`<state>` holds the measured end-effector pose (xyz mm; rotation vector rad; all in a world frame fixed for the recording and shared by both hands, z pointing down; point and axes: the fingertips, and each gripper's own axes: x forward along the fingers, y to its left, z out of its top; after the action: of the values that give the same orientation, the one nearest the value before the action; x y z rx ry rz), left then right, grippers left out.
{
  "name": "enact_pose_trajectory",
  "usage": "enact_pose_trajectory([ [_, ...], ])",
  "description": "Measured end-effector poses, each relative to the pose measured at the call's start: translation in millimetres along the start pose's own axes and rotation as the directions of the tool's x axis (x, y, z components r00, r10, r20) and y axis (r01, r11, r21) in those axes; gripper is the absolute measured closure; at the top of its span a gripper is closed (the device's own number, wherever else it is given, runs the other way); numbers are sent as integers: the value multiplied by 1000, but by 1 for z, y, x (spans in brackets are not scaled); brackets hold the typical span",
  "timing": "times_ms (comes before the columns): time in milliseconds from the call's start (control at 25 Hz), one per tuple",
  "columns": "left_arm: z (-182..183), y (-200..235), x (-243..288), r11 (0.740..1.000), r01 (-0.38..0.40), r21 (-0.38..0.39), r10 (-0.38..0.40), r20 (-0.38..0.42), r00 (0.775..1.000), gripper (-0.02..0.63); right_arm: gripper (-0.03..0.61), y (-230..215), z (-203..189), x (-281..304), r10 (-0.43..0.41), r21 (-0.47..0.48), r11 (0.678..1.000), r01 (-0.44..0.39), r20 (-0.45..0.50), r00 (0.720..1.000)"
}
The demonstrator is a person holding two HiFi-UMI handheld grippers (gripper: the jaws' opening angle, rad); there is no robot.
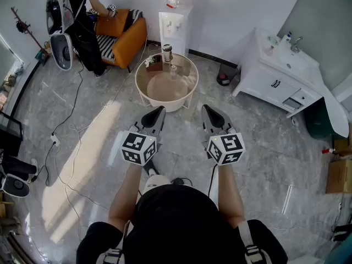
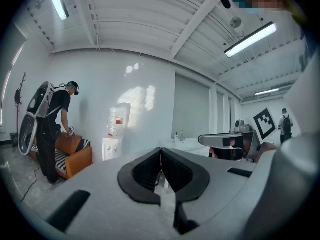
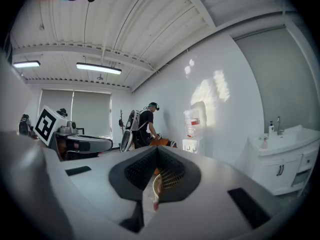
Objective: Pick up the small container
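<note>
Left tool (image 1: 160,110) points forward and level, its 2 black jaws closed tip to tip with nothing between them. Right tool (image 1: 207,109) is held beside it, a little apart, pointing the same way, and its jaws are also pressed together and empty. Each tool carries a cube with black-and-white square markers near the person's wrist, the left cube (image 1: 138,147) and the right cube (image 1: 226,148). Both tools hang in the air above a grey marble-patterned floor (image 1: 110,125).

Just ahead of the tool tips stands a low round surface (image 1: 165,89) with a white rim and a brownish top. The small container (image 1: 174,68) sits on the far part of this surface, well apart from both tools. It is too small to make out in detail. A taller cup (image 1: 167,53) stands just behind it, and a brown box (image 1: 154,65) holding something green is to its left.

Behind the surface, a white water dispenser (image 1: 175,23) stands against the wall. To the left is an orange armchair (image 1: 129,34), and a person in dark clothes (image 1: 82,15) bends over it. To the right is a white cabinet with a sink (image 1: 280,73).
</note>
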<state>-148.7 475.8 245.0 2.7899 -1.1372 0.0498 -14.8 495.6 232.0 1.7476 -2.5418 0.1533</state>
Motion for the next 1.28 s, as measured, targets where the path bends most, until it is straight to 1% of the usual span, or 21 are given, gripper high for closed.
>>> enact_pose_trajectory([
  [200, 8, 1, 1, 1000, 2, 10, -2, 5, 1000, 595, 575, 1, 7, 2, -2, -10, 1000, 3, 6, 1000],
  [400, 8, -1, 0, 1000, 4, 18, -4, 5, 1000, 595, 575, 2, 6, 1, -1, -5, 1000, 1, 11, 1000],
  [600, 4, -6, 2, 1000, 5, 20, -5, -3, 1000, 595, 575, 2, 8, -2, 7, 13, 1000, -8, 58, 998],
  [720, -1, -5, 4, 1000, 8, 14, -8, -11, 1000, 595, 575, 6, 2, 5, 36, -1, 999, -36, 31, 999],
  [840, -7, -2, 8, 1000, 15, 11, -14, -26, 1000, 595, 575, 3, -9, 13, 41, -9, 999, -41, -4, 999],
  [920, -6, 4, 15, 1000, 19, 15, -19, -30, 999, 595, 575, -2, -11, 23, 45, 3, 999, -45, -9, 999],
  [1120, -3, 37, 42, 1000, 25, 6, -25, -24, 999, 595, 575, -12, -8, 54, 36, 31, 999, -37, 18, 999],
  [1280, 5, 63, 79, 999, 43, -4, -43, -17, 999, 595, 575, -35, -4, 89, 12, 30, 999, -12, -9, 1000],
])
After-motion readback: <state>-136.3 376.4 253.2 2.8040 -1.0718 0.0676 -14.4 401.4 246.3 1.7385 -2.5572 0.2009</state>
